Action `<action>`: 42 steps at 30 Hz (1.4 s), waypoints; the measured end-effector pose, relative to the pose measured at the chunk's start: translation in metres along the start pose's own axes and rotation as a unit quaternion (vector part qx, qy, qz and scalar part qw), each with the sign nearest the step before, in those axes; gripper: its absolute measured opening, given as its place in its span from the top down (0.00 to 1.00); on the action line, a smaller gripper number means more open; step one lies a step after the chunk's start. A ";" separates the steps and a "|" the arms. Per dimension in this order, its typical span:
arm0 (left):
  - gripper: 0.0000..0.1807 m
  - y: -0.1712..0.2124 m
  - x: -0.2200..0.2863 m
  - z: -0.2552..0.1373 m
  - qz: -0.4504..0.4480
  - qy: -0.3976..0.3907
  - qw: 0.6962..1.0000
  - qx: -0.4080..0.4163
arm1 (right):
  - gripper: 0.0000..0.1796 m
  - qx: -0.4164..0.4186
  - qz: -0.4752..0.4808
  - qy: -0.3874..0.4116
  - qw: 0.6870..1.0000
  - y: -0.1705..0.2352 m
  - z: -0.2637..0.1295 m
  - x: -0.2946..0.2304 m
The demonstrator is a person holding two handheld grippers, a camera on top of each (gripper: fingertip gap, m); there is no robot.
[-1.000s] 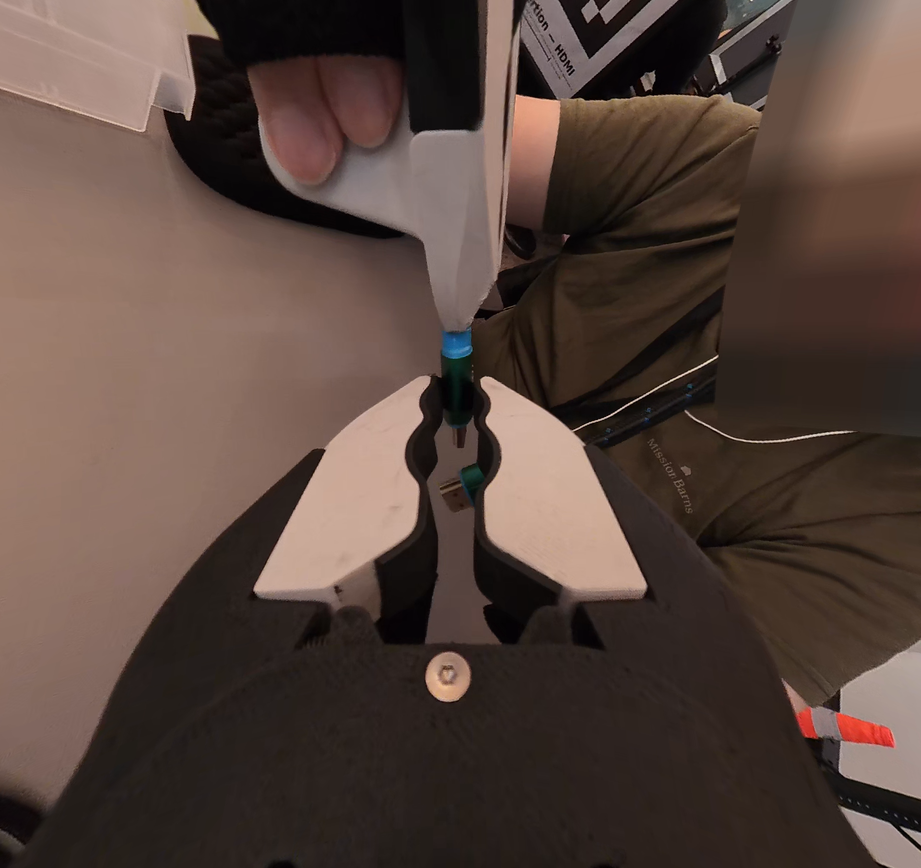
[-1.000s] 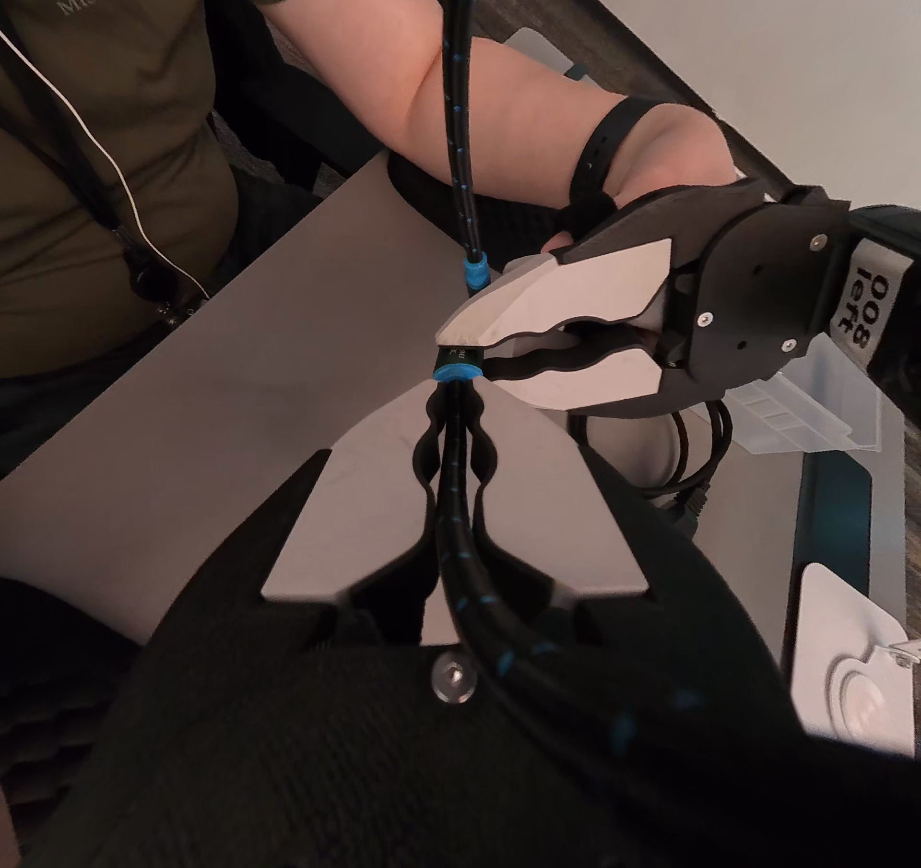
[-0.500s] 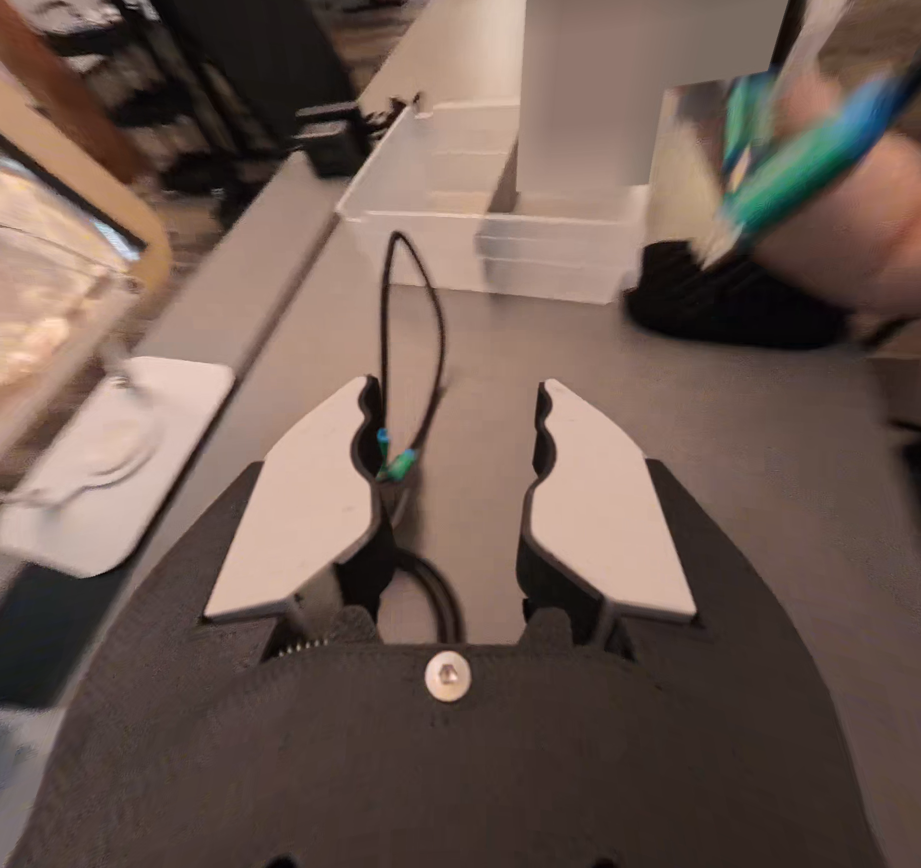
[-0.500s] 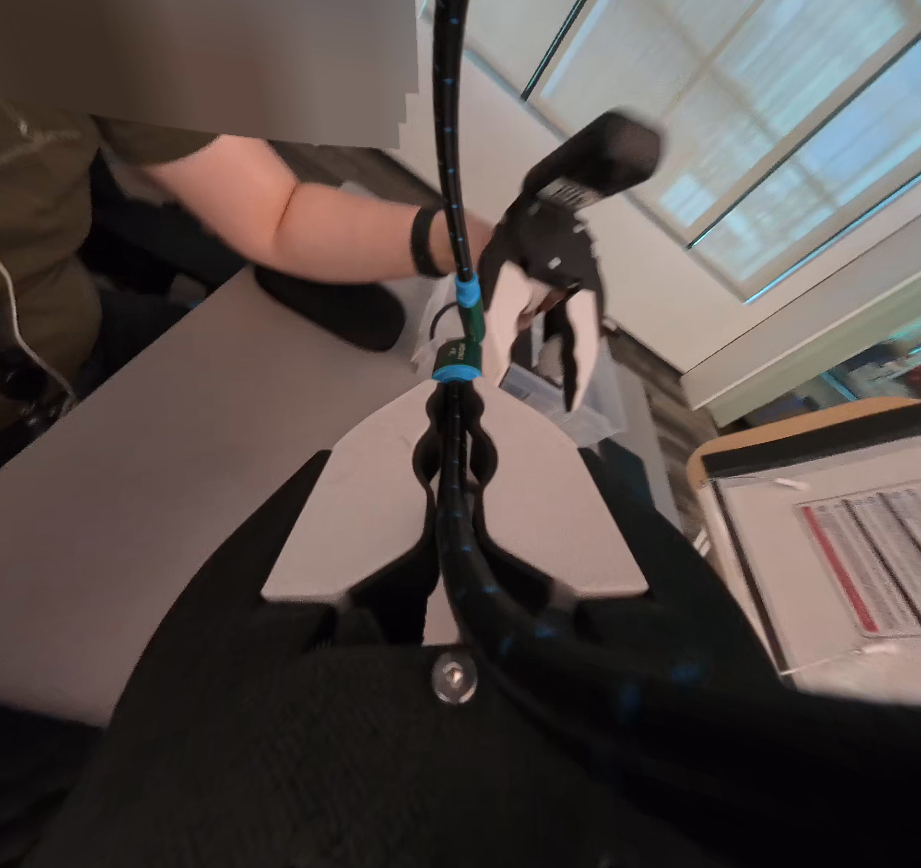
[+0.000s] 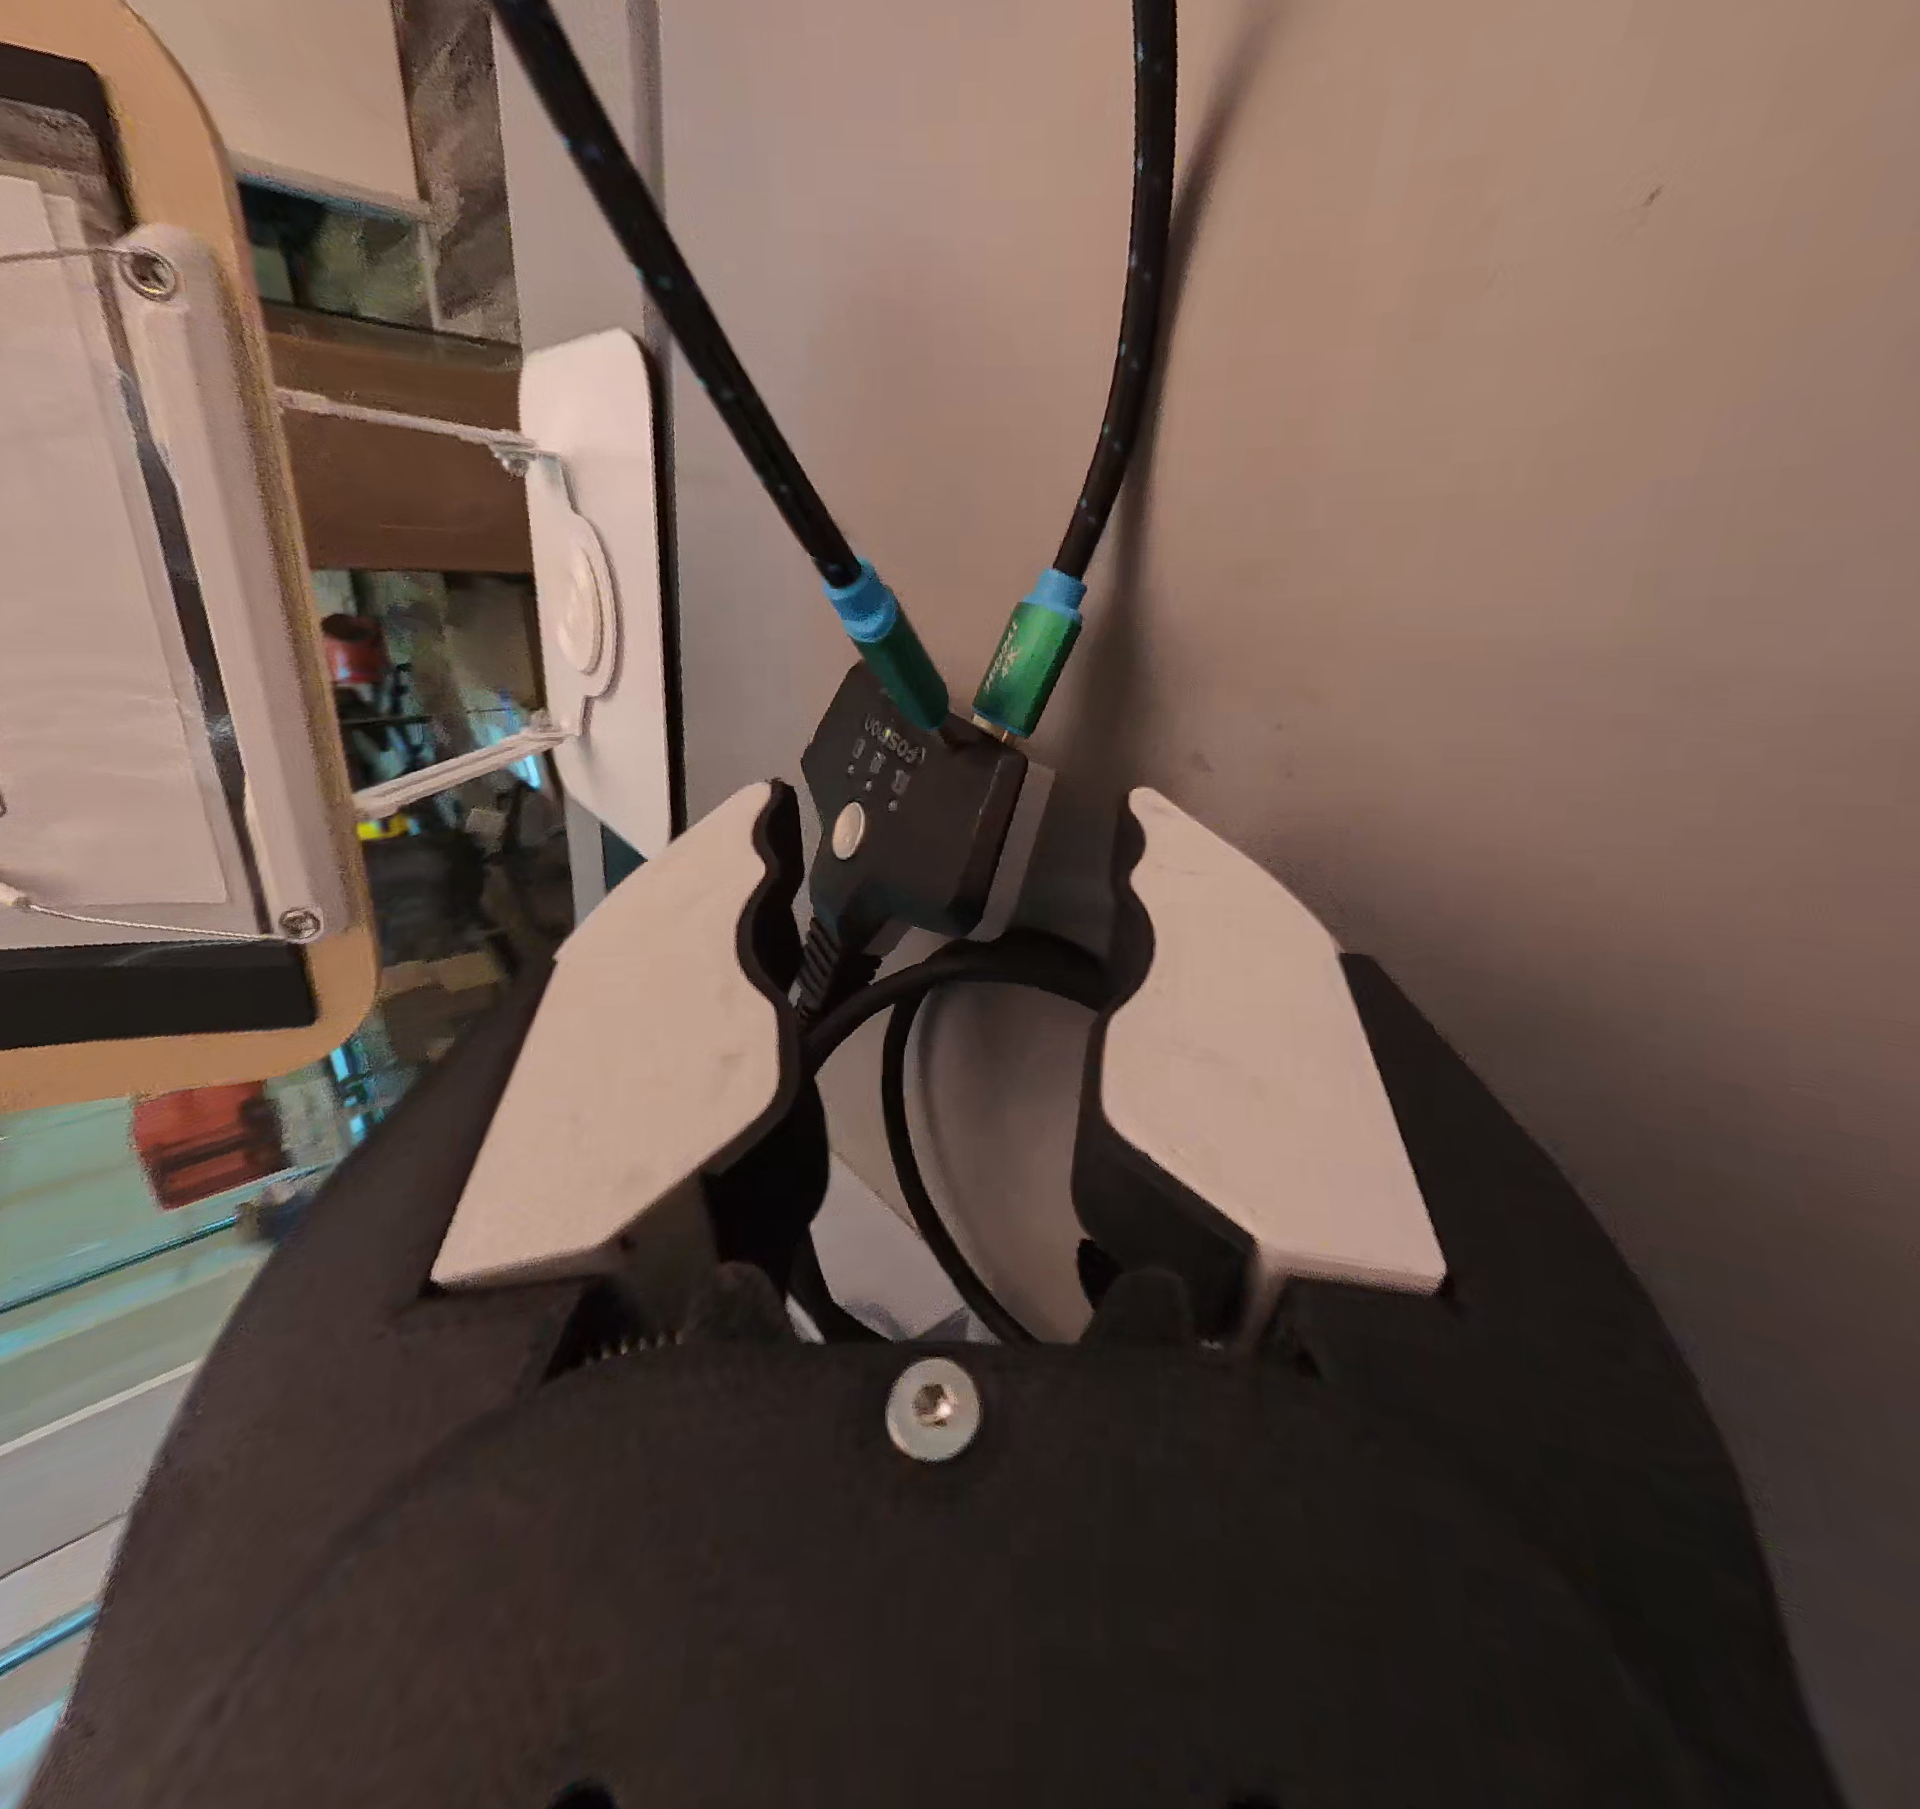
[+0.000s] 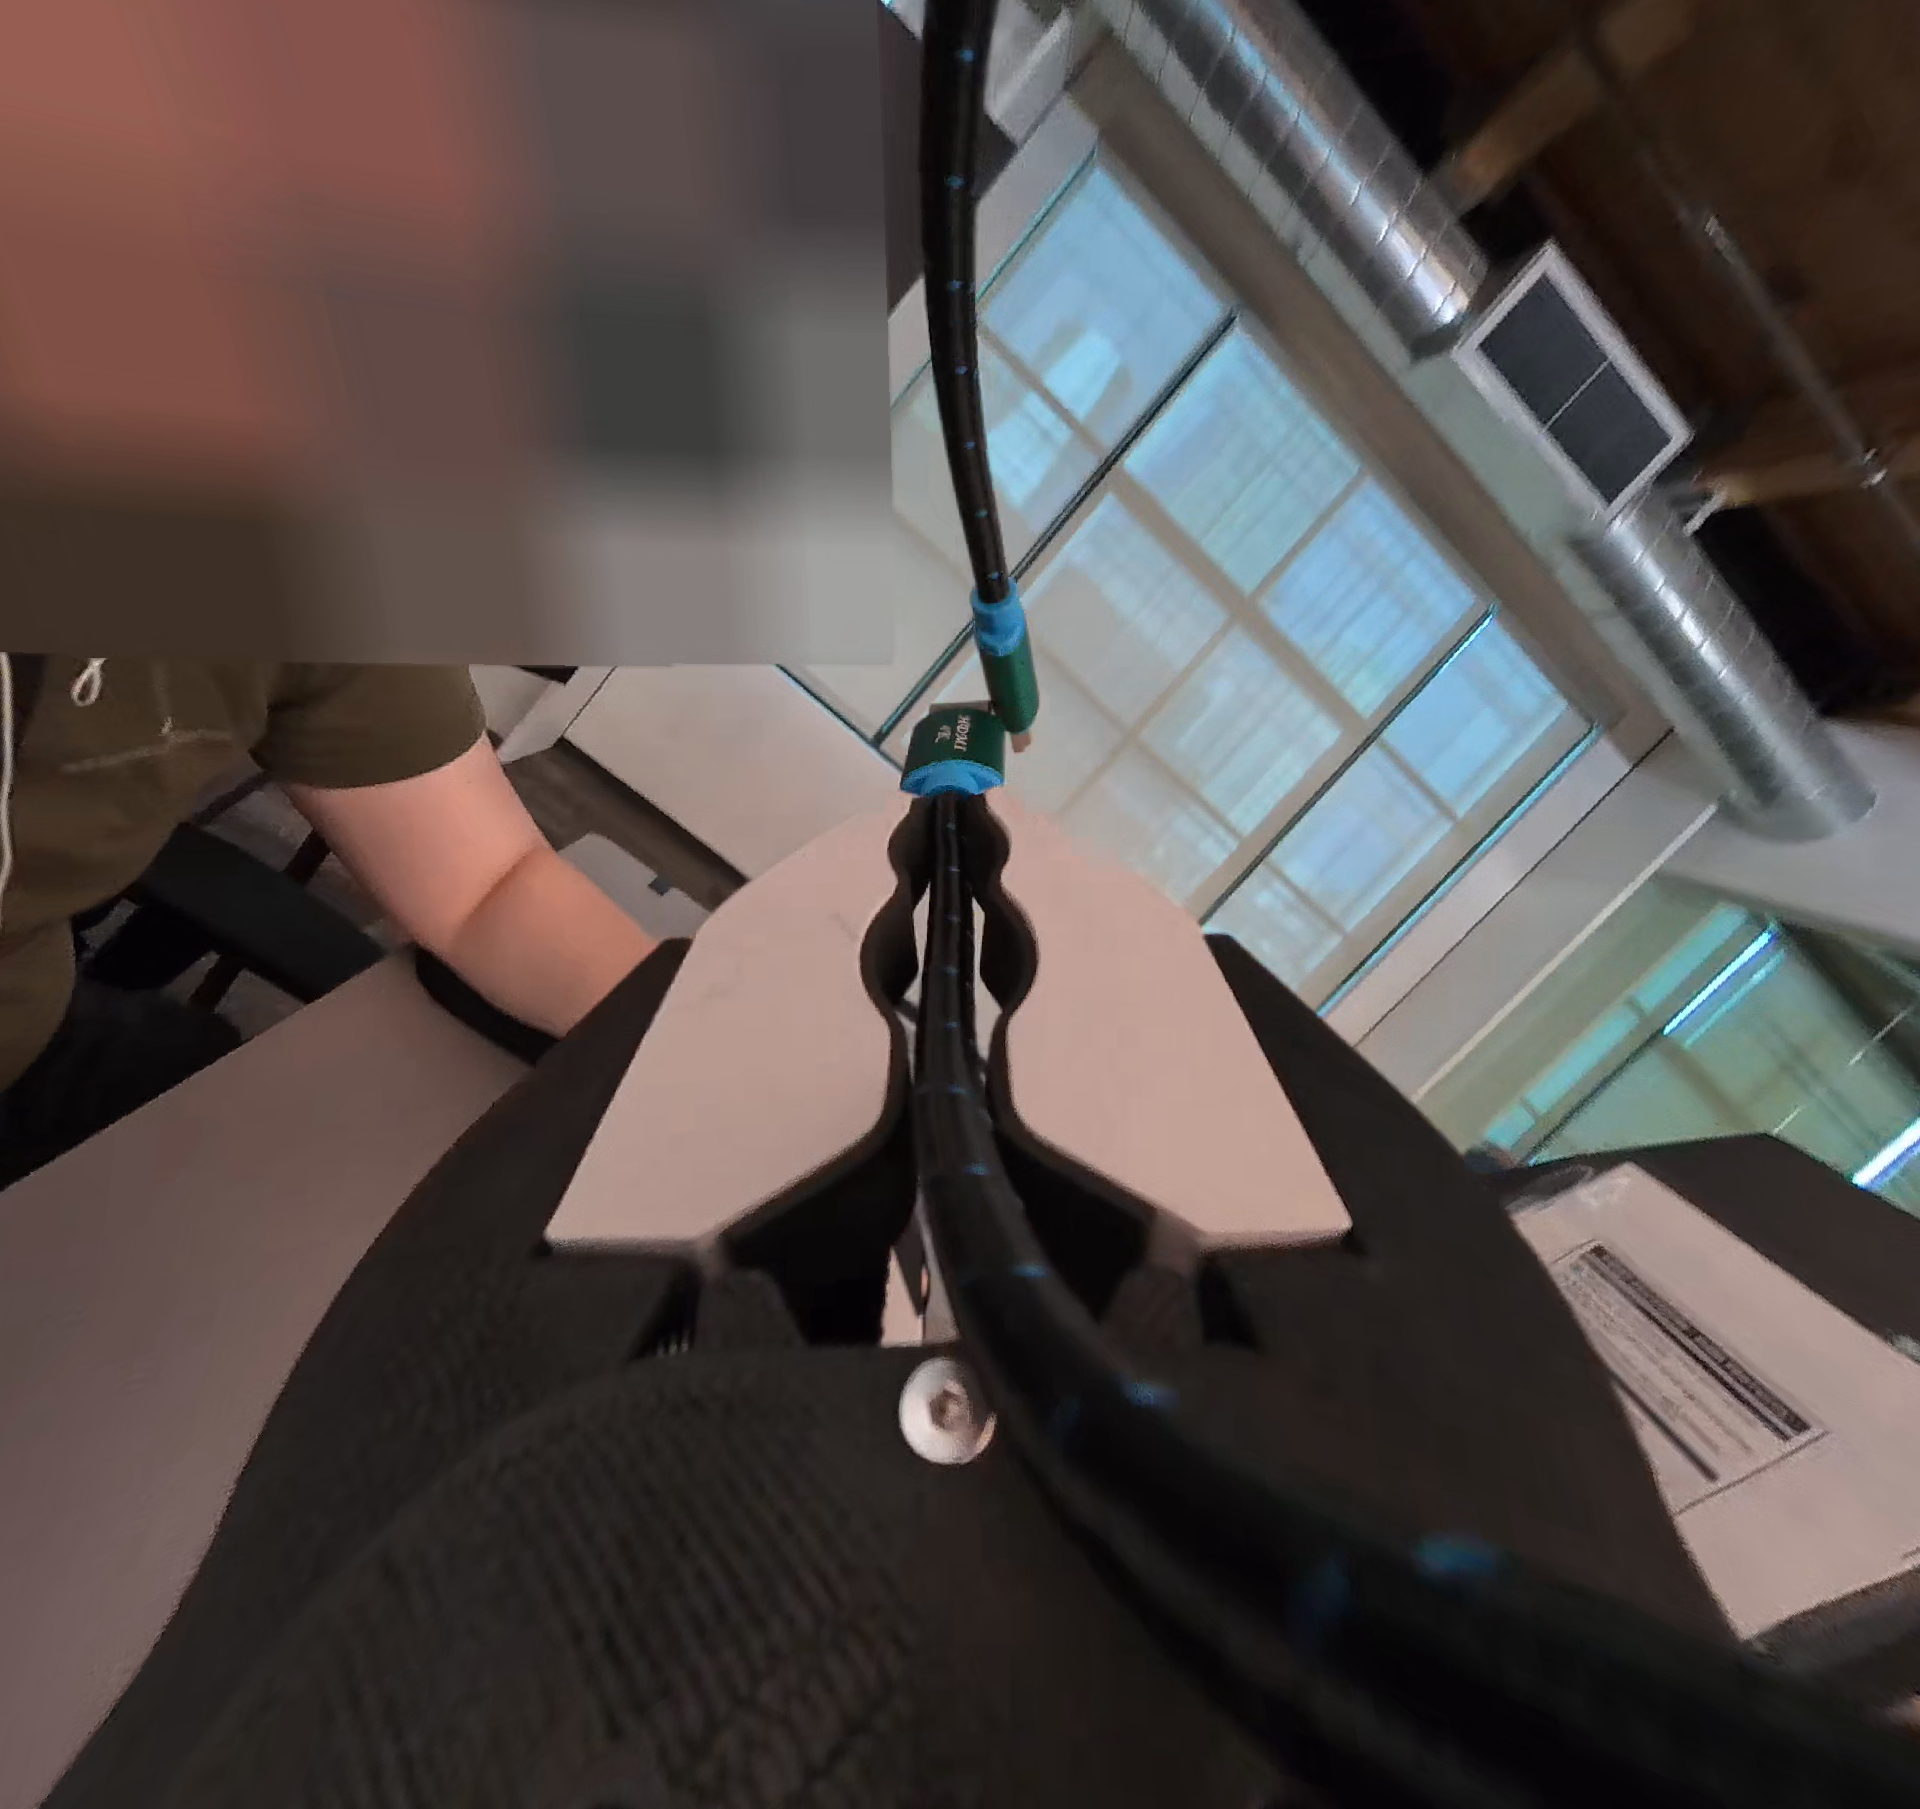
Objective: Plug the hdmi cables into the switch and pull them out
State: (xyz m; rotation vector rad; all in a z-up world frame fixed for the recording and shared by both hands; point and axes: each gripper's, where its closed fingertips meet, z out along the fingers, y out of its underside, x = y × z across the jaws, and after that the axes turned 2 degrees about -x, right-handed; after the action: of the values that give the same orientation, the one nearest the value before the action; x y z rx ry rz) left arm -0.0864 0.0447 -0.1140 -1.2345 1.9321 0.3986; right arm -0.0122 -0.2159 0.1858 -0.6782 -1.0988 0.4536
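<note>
left hand-held gripper (image 5: 951,809) apart around switch (image 5: 906,817) | right hand-held gripper (image 6: 951,824) clamped on cable (image 6: 951,938) | advice: clamp switch squarely before plugging

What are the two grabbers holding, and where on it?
The right hand-held gripper pinches a black braided cable just behind its green plug. The left hand-held gripper is open around the black switch box, holding nothing.

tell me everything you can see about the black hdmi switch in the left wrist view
The switch is a small black box, plastic by its look, with a round silvery button, tiny marks and pale print on top. It sits tilted on a pale block, just beyond the open left gripper, between its fingertips; contact is unclear. Two green plugs with blue collars meet its far edge. A black lead leaves its near end and loops back.
</note>
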 end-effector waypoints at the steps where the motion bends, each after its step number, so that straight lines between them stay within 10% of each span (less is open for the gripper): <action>1: 0.70 0.005 -0.001 0.005 0.009 -0.011 1.000 -0.017 | 0.96 0.008 -0.003 0.003 1.000 -0.004 -0.003 0.001; 25: 0.86 0.029 -0.020 0.049 0.122 -0.144 0.977 -0.096 | 0.96 0.013 -0.014 0.003 1.000 -0.013 -0.010 -0.002; 42: 0.89 -0.004 -0.103 -0.076 -0.134 -0.232 0.952 0.145 | 0.96 -0.037 0.051 0.106 0.992 0.021 -0.021 0.040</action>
State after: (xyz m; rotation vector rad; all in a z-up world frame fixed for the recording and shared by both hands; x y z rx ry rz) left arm -0.0954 0.0588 0.0136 -1.0748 1.3462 0.2258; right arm 0.0229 -0.1804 0.1911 -0.8312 -0.8858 0.4183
